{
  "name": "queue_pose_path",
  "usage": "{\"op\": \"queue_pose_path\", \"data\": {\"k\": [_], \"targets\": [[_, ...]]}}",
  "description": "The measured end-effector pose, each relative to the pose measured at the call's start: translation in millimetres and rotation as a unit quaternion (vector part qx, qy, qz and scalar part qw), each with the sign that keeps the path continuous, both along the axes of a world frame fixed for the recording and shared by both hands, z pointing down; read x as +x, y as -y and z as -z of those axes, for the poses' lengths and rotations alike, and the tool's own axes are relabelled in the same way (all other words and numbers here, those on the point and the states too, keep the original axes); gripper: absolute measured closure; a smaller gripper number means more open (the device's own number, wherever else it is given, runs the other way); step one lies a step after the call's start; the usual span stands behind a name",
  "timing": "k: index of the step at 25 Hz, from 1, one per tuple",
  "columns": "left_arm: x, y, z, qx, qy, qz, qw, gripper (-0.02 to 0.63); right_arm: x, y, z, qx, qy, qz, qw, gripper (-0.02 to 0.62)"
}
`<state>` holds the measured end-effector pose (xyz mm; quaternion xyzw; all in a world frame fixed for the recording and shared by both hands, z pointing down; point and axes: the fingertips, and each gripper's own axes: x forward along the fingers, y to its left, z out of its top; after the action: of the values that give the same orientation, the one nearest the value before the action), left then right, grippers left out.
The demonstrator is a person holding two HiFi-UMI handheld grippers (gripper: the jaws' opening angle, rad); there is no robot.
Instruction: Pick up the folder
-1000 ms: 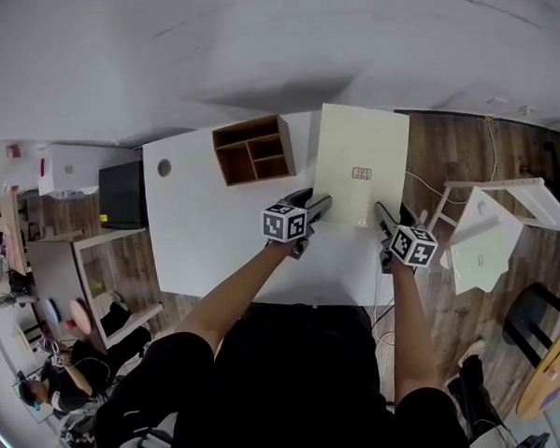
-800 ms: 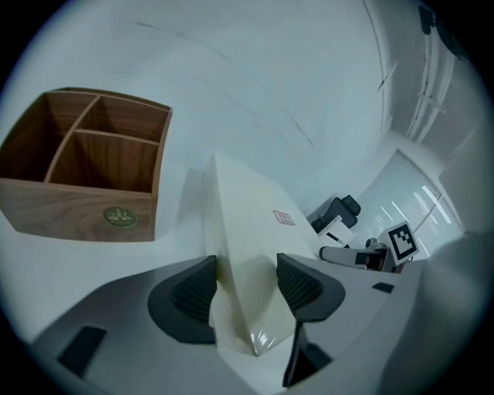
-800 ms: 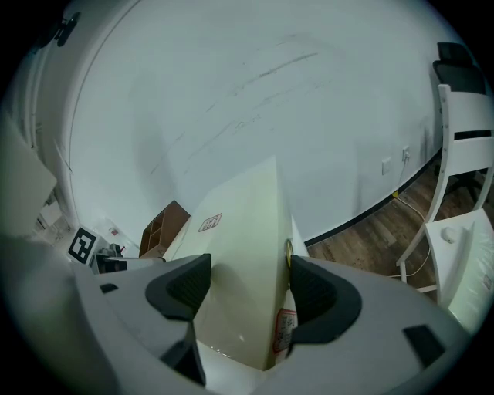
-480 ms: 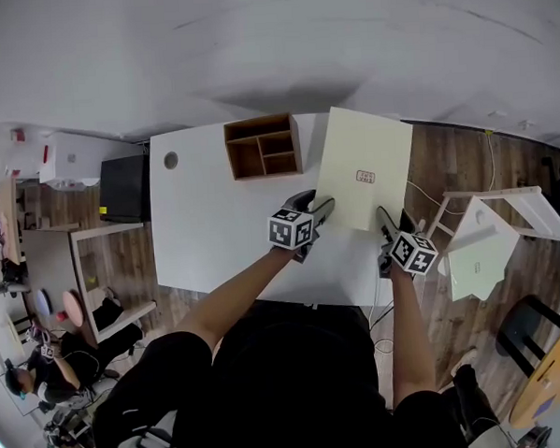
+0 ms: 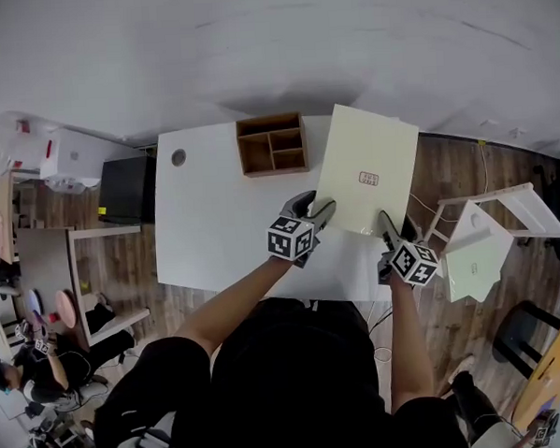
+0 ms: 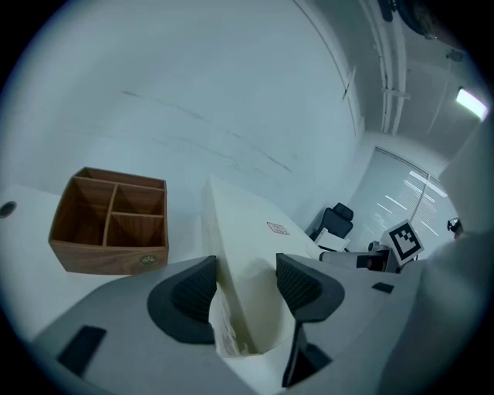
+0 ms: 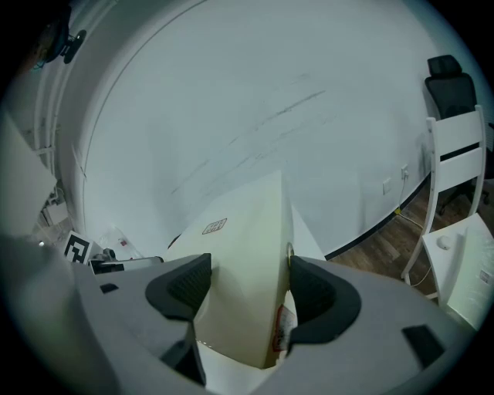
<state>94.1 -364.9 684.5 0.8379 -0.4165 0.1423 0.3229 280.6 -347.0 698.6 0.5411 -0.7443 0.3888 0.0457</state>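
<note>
The person's body covers the near edge of the table (image 5: 215, 231), and the folder hides part of its right edge.

Two tongs are at work, each with one marker cube. The left tongs (image 5: 322, 207) (image 6: 247, 281) clamp the folder (image 5: 366, 172) (image 6: 248, 231) at its near-left corner. Their jaws have just been closing a little and now stand wide apart, with both pads against it. Loose sheets poke out beside the left pad, but how many cannot be told. The right tongs (image 5: 385, 222) (image 7: 247, 287) grip the near-right corner of the folder (image 7: 245, 231), also wide, with a pad on each face. A red-printed slip shows by the right pad, too cut off to read.

There is one cream folder. It is held tilted above the right end of the table, its far corner reaching past the table's far edge in the head view. Its underside is out of sight, and the small label on its cover is too small to read.

Farther off, near the middle of the far edge, stands one wooden organiser (image 5: 272, 144) (image 6: 110, 224) with three compartments, apart from the folder. One round hole (image 5: 178, 157) sits by the table's far-left corner.
</note>
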Motion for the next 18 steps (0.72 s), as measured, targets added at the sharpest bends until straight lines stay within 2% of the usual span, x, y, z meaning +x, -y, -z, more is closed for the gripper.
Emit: {"op": "queue_pose_path", "data": {"k": [4, 9, 18], "targets": [[-21, -24, 27, 0.022, -0.021, 0.018, 0.9994, 0.359, -19, -18, 36, 0.041, -0.018, 0.010, 0.999, 0.279], [-71, -73, 52, 0.032, -0.042, 0.073, 0.9959, 0.360, -68, -46, 74, 0.086, -0.044, 0.056, 0.994, 0.279], [-176, -181, 101, 0.080, -0.037, 0.150, 0.9847, 0.360, -178, -124, 125, 0.133, -0.046, 0.138, 0.980, 0.279]]}}
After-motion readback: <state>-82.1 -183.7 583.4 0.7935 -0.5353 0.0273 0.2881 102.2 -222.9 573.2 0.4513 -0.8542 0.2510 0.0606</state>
